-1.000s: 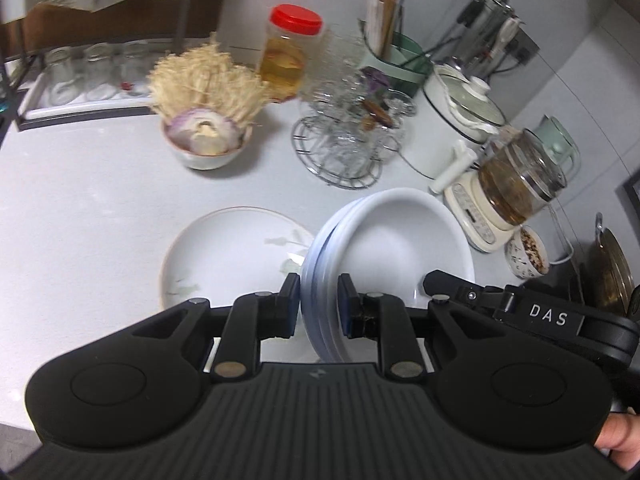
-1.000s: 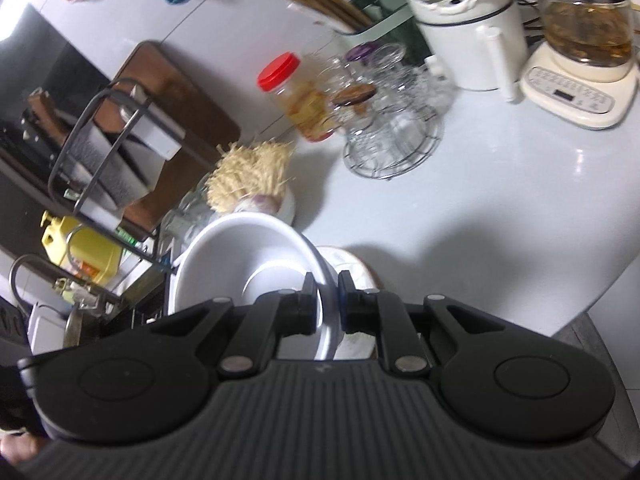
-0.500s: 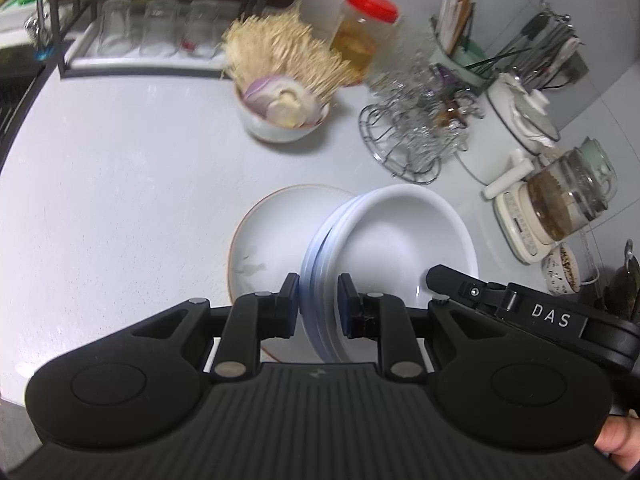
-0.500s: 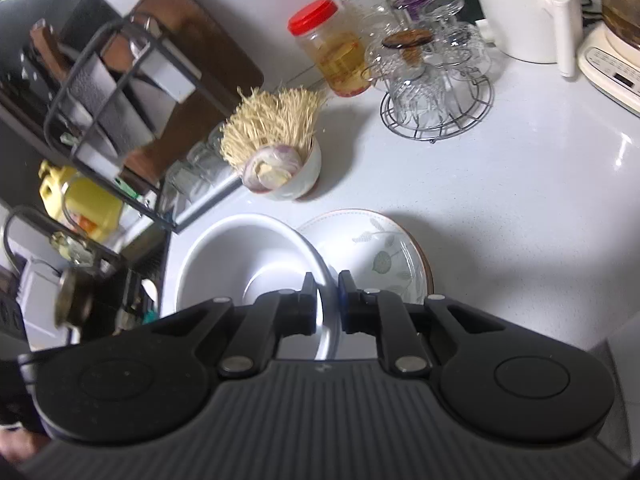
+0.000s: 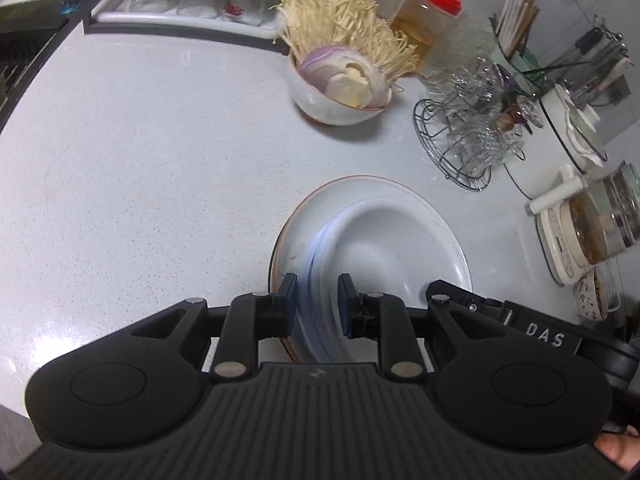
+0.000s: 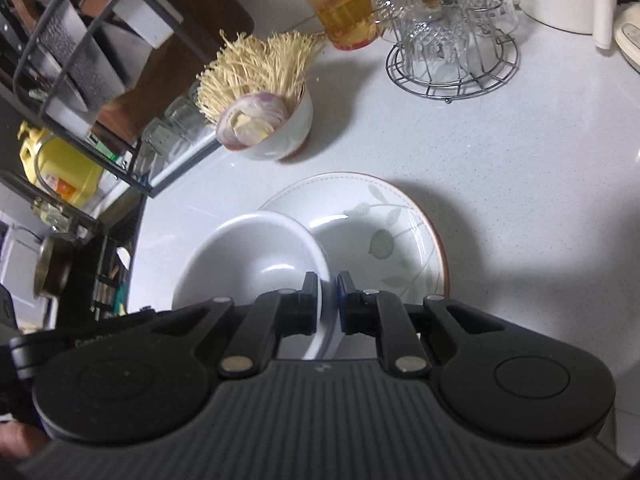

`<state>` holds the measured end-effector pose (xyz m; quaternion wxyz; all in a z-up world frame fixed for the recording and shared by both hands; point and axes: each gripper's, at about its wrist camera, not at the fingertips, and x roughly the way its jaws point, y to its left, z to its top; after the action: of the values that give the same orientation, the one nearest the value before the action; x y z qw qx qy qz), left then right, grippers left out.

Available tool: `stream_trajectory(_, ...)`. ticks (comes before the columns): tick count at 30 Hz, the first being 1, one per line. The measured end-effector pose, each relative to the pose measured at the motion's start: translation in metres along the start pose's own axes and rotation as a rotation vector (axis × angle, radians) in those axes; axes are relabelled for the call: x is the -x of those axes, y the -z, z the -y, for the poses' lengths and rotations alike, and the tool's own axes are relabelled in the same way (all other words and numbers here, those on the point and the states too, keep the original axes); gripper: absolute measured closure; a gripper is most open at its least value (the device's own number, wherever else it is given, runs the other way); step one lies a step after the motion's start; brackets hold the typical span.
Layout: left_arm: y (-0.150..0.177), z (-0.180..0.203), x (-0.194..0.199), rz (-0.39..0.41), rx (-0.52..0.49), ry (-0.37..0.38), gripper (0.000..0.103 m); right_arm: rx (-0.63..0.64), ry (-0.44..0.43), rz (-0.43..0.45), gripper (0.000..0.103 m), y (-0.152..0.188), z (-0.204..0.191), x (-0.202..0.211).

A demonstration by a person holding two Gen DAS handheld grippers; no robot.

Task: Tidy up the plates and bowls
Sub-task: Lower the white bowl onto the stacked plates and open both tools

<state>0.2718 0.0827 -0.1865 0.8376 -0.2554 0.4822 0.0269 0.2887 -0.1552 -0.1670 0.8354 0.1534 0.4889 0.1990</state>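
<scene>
**Left wrist view: white bowl gripped on both sides, hanging over the leaf plate**

Left wrist view is showing the left hand-held gripper [image 5: 317,306] clenching the rim of a white bowl [image 5: 384,248], one pad on the outer wall and one inside. The rim between the pads is looking layered and blurred; I cannot tell whether it is one bowl or several nested. The bowl is sitting over a leaf-pattern plate [image 5: 292,232], whose brown-edged rim is peeking out at 9 o'clock of the bowl. Whether bowl and plate are touching I cannot tell.

Right wrist view is showing the right hand-held gripper [image 6: 328,302] clenching the opposite rim of the same bowl [image 6: 256,264]. From here the plate [image 6: 384,232] is lying on the pale tabletop [image 6: 500,184] at 3 o'clock of the bowl, partly covered by it.

At 12 o'clock of the plate, well apart, a small bowl [image 5: 332,104] is holding enoki mushrooms and cut onion. A red-lidded jar [image 5: 424,20] is standing behind it, and a wire rack of upturned glasses [image 5: 468,140] is sitting at 2 o'clock of the plate.
</scene>
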Motion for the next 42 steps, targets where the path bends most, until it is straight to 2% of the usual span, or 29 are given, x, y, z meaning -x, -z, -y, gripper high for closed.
stream_trajectory(2,-0.002,-0.003,-0.001,-0.002,0.019,0.001,0.079,0.057,0.023,0.007,0.088,-0.002,-0.006,-0.003)
stream_trajectory(7,-0.005,-0.002,-0.002,-0.009,0.030,-0.021,0.079,0.103,0.015,-0.018,0.088,-0.011,-0.009,-0.009)
stream_trajectory(14,0.000,0.006,-0.008,-0.007,0.038,-0.044,0.078,0.104,-0.006,-0.091,0.087,-0.010,0.004,-0.018)
stream_trajectory(25,0.002,0.016,-0.005,0.009,-0.004,-0.097,0.078,0.114,-0.051,-0.098,0.087,-0.013,0.010,-0.020)
stream_trajectory(27,0.003,0.017,-0.003,0.015,-0.021,-0.107,0.074,0.114,-0.058,-0.096,0.087,-0.013,0.011,-0.018)
stream_trajectory(29,0.004,0.019,0.000,0.022,-0.043,-0.132,0.057,0.110,-0.052,-0.091,0.086,-0.012,0.013,-0.016)
stream_trajectory(30,0.004,0.019,0.003,0.028,-0.046,-0.132,0.054,0.107,-0.053,-0.092,0.084,-0.012,0.014,-0.015)
stream_trajectory(31,0.004,0.019,0.006,0.037,-0.050,-0.128,0.050,0.102,-0.055,-0.092,0.077,-0.013,0.015,-0.014)
stream_trajectory(33,0.004,0.021,0.013,0.052,-0.064,-0.133,0.050,0.092,-0.049,-0.074,0.065,-0.013,0.017,-0.008)
stream_trajectory(34,0.004,0.022,0.017,0.059,-0.069,-0.140,0.050,0.096,-0.044,-0.062,0.062,-0.014,0.017,-0.005)
stream_trajectory(37,0.003,0.026,0.030,0.077,-0.064,-0.154,0.050,0.122,-0.035,-0.044,0.056,-0.018,0.015,0.004)
stream_trajectory(42,0.000,0.041,0.062,0.127,-0.086,-0.152,0.050,0.147,-0.059,0.015,0.056,-0.030,0.008,0.033)
